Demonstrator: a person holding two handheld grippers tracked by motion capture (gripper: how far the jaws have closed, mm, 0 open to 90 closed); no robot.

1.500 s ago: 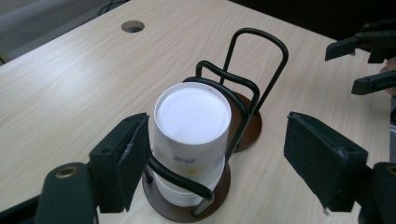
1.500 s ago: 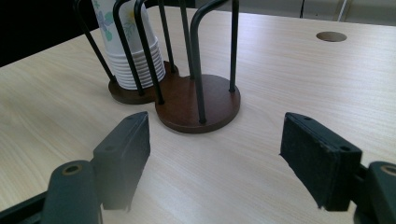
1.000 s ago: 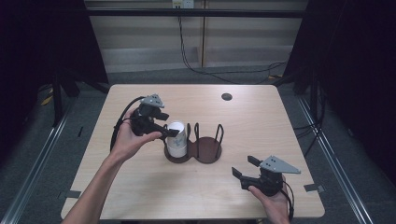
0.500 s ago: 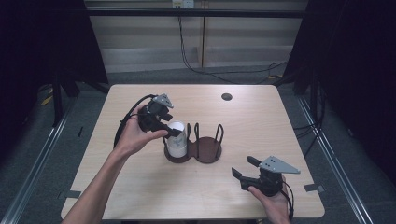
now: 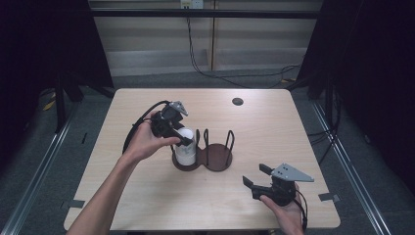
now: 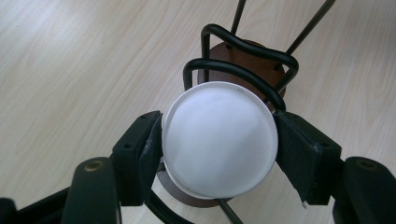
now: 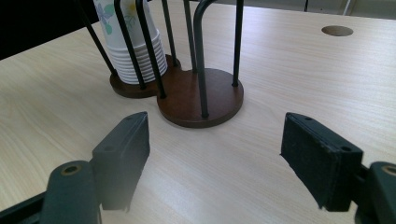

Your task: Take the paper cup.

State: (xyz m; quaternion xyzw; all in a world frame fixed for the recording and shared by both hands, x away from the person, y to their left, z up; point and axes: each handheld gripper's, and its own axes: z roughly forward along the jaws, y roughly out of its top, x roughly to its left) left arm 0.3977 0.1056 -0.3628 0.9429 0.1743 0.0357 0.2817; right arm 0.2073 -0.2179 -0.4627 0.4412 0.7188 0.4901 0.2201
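Jaws of the left gripper (image 6: 219,140) have just been closing and now pinch the cup stack (image 6: 218,137).
Stack upright in the holder (image 5: 215,156), bases up; right gripper (image 7: 215,163) jaws spread, empty.

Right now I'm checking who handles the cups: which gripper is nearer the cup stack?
Left. The left gripper has its jaws on either side of the top of the cup stack in the holder. The right gripper sits apart, open, near the table's front edge.
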